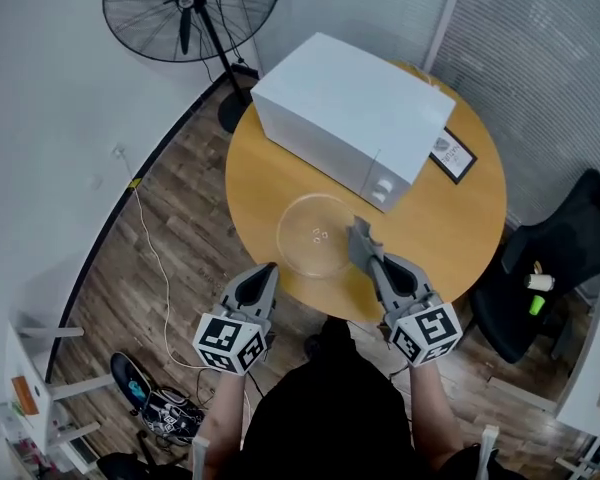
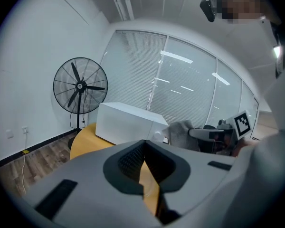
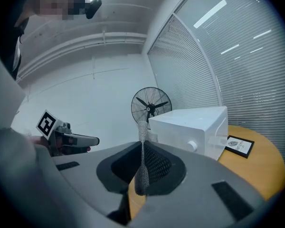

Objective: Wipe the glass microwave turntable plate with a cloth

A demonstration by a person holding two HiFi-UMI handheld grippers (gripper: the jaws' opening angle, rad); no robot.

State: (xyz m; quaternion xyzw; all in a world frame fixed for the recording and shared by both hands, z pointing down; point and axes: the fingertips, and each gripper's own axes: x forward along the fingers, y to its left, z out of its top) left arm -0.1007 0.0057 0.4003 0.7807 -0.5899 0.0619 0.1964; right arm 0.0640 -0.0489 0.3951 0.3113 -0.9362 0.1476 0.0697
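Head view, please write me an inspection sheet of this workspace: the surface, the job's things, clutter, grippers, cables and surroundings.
Surface: round wooden table, carrying three items.
Job's things: glass turntable plate lying flat near the table's front edge; grey cloth at the plate's right rim, contact cannot be told.
Clutter: white microwave behind the plate; framed card beside the microwave.
Grippers: left hand-held gripper shut, nothing between its jaws; right hand-held gripper shut on the cloth.
Cables: white cable trailing over the wooden floor.
Surroundings: standing fan, black chair, window blinds.
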